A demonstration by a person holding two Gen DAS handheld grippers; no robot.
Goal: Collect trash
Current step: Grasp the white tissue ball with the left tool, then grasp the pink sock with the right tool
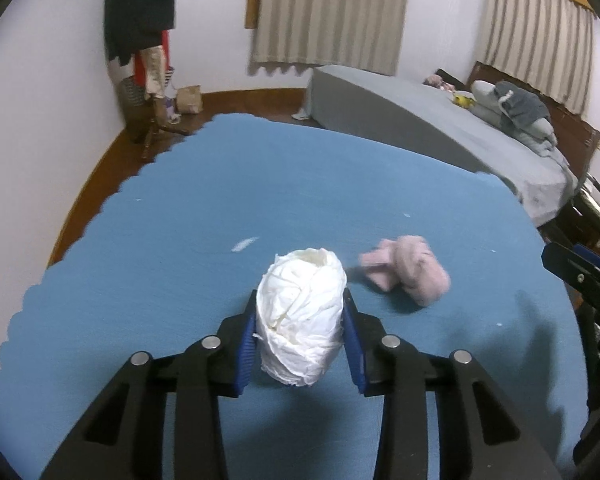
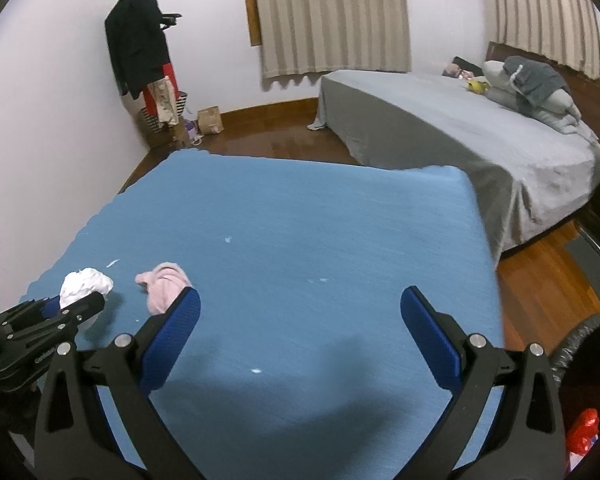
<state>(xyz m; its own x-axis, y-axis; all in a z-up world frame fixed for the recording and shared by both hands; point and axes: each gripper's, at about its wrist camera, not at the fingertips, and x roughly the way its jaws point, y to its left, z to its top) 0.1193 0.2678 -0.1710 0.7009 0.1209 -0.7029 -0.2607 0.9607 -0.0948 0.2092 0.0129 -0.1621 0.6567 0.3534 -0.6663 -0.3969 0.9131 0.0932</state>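
**Left hand-held gripper closed on the paper wad: handling notes**

The left hand-held gripper [image 1: 300, 334] is clamped on a white crumpled paper wad [image 1: 302, 316]; both blue pads [image 1: 247, 340] press its flanks, and the wad bulges above and ahead of them. I read the right hand-held gripper [image 2: 300, 334] as open, with nothing between its pads.

**Location, taking the wad as landmark**
- The wad sits low over the blue surface [image 1: 180, 208], near its edge closest to me. I cannot tell whether its underside touches the cloth.
- Just to the right of the wad lies a pink crumpled cloth or tissue [image 1: 406, 274], apart from it.
- Beyond the wad and slightly left lies a small white scrap [image 1: 244, 243].
- Well to the right of the wad, at the lower corner of the right wrist view, I see the rim of a dark-lined bin [image 2: 592, 320] holding something red. I judge this the likely drop point.

**Expected handling**
- Weight: I judge it very light.
- Stiffness: soft and compressible; it will yield under the pads rather than resist.
- Slip: the wrinkled paper should give friction, though loose outer folds may tear or peel away.
- Fragility: none that matters for trash.

**Where to hold**
- I would keep the pads across the thick middle of the wad, as now, not on a stray fold.
- The pink item looks equally soft; I would take it across its bulkiest lump.
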